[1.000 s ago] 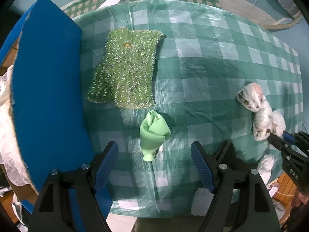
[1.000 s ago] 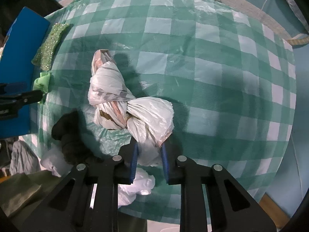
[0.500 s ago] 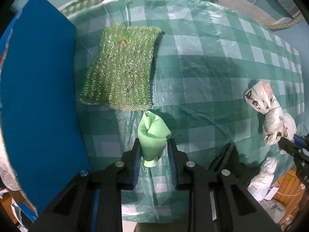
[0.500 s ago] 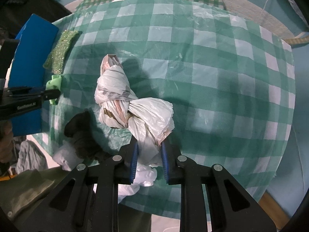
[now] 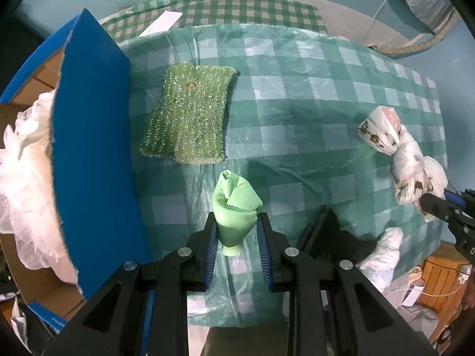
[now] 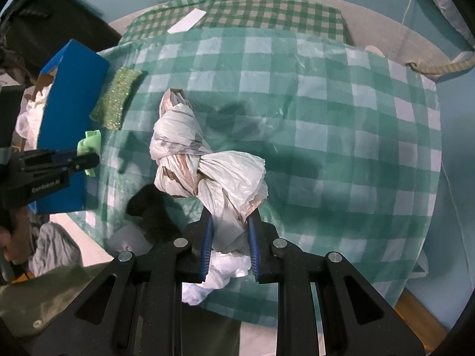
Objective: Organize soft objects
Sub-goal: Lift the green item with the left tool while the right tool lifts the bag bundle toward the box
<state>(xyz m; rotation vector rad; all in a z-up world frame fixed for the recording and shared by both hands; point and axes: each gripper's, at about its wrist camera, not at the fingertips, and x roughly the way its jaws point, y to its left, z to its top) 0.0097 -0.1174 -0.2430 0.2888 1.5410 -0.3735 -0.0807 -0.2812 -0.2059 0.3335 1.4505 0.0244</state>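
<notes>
My left gripper [image 5: 236,231] is shut on a rolled light-green cloth [image 5: 236,204] and holds it just above the green checked tablecloth [image 5: 297,112]. The same cloth [image 6: 90,142] and left gripper [image 6: 86,160] show at the left of the right wrist view. My right gripper [image 6: 229,234] is shut on a knotted bundle of white plastic bags [image 6: 202,166], lifted off the table. That bundle [image 5: 400,160] hangs at the right of the left wrist view. A glittery green scouring pad [image 5: 190,118] lies flat beyond the green cloth.
A blue-walled cardboard box [image 5: 89,154] stands open at the table's left edge with white netting [image 5: 23,160] inside. A black cloth [image 6: 151,207] and a white bag [image 5: 383,246] lie near the front edge. A white paper slip [image 6: 187,20] sits on the far cloth.
The left gripper closed on the green cloth and lifted it slightly. The right gripper rose with the bag bundle, so the table looks farther away.
</notes>
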